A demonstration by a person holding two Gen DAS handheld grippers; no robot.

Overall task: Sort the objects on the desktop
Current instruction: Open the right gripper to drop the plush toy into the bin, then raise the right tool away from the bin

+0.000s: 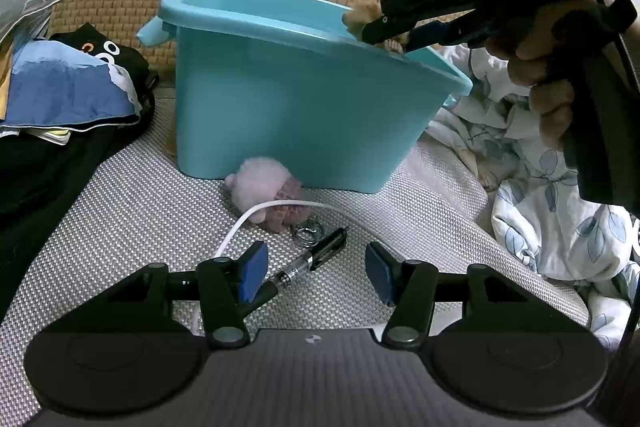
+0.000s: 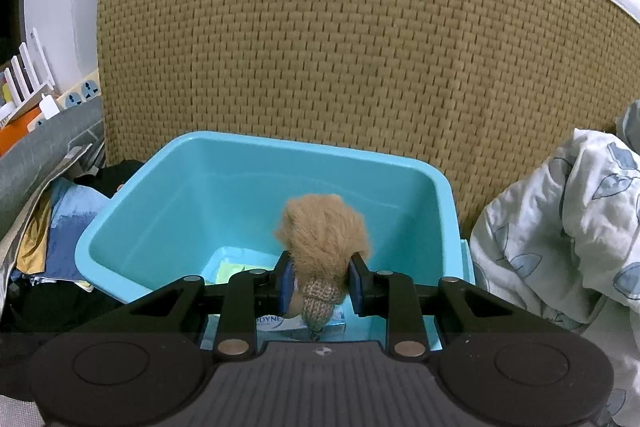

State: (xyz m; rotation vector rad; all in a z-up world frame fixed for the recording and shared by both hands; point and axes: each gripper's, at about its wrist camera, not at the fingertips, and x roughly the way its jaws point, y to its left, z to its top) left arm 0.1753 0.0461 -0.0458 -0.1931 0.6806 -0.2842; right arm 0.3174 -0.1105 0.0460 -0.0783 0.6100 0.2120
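Above bin rim (image 2: 256,151), clamped plush (image 2: 324,231)

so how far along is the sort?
Done: a box and green paper lie in the bin. In hand: right gripper holds a tan plush over the bin. Left: pink plush, pen, cable, rings; left gripper is open.
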